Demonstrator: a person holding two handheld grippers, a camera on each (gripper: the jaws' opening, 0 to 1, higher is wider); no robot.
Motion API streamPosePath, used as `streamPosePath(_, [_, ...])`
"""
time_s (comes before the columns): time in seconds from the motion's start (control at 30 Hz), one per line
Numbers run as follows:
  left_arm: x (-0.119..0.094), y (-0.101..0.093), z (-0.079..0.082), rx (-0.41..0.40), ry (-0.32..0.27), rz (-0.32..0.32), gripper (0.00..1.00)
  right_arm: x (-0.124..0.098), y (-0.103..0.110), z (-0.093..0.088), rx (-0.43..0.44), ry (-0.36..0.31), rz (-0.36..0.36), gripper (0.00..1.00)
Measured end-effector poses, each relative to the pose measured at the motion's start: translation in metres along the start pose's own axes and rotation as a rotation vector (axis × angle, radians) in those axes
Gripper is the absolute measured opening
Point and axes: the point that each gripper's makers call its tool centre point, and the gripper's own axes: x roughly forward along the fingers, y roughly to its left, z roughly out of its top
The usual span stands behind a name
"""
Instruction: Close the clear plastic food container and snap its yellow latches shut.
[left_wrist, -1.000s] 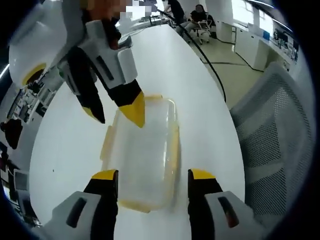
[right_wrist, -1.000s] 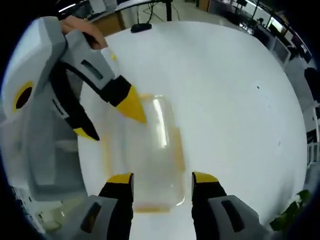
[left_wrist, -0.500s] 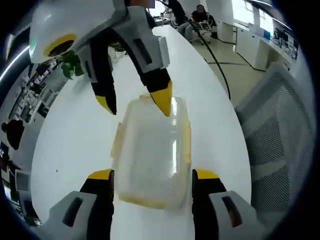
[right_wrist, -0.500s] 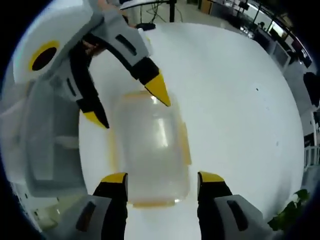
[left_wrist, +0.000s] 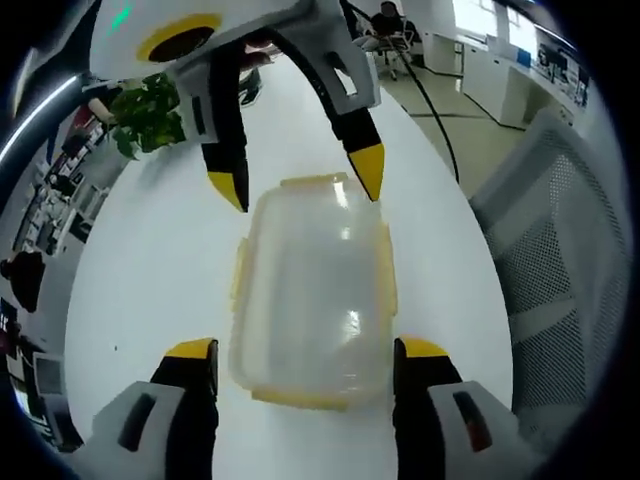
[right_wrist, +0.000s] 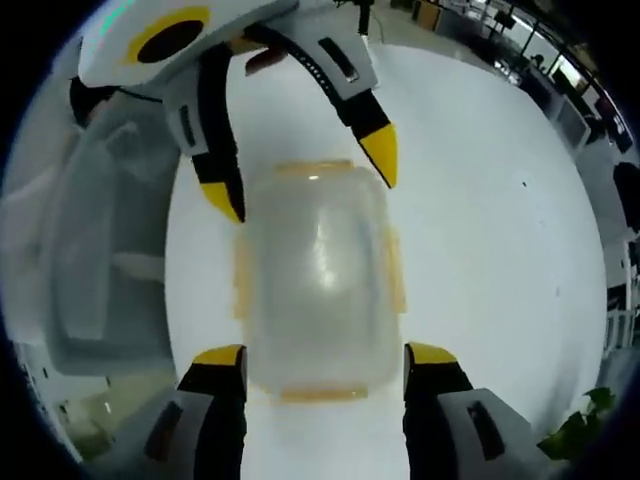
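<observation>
Framing the clear plastic food container (left_wrist: 312, 290) end to end, both tongs spread wide and holding nothing.
Item lies lid-on upon the white surface (left_wrist: 150, 270), between the left tongs (left_wrist: 305, 352) at one short end and the right tongs (right_wrist: 320, 357) at the other. Advice: settle the lid square, then press each yellow latch (right_wrist: 396, 270) down singly while the opposite tongs brace the box. Clear walls hide whether the lid is seated; latch positions hard to read.
</observation>
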Motion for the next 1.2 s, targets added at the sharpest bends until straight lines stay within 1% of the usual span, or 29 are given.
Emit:
streamPosePath(0.07, [0.001,-0.001,-0.001,0.006,0.004,-0.01,0.75,0.001,0.002,0.0,-0.001,0.0,0.001,0.66])
streamPosePath(0.17, [0.004,0.0,-0.002,0.007,0.008,-0.012,0.75,0.003,0.003,-0.001,-0.006,-0.001,-0.004,0.69])
streamPosePath(0.27, [0.008,0.0,-0.004,0.001,0.015,-0.017,0.76,0.008,0.003,-0.003,-0.023,0.008,-0.022,0.7])
streamPosePath(0.33, [0.011,-0.001,-0.006,0.012,0.024,-0.02,0.77,0.011,0.003,-0.004,-0.033,0.014,-0.033,0.71])
streamPosePath(0.47, [0.015,-0.002,-0.008,0.013,0.032,-0.03,0.8,0.015,0.004,-0.005,-0.04,0.012,-0.036,0.72])
streamPosePath(0.57, [0.019,-0.002,-0.007,0.016,0.033,-0.043,0.83,0.019,0.001,-0.008,-0.063,0.034,-0.059,0.73])
streamPosePath(0.73, [0.022,-0.004,-0.01,0.014,0.044,-0.059,0.79,0.021,0.0,-0.009,-0.071,0.028,-0.068,0.73])
streamPosePath(0.9, [0.022,-0.004,-0.01,0.015,0.045,-0.069,0.79,0.02,0.0,-0.009,-0.076,0.026,-0.064,0.73])
streamPosePath(1.2, [0.022,-0.006,-0.011,0.021,0.069,-0.075,0.78,0.021,0.002,-0.008,-0.08,0.034,-0.053,0.72])
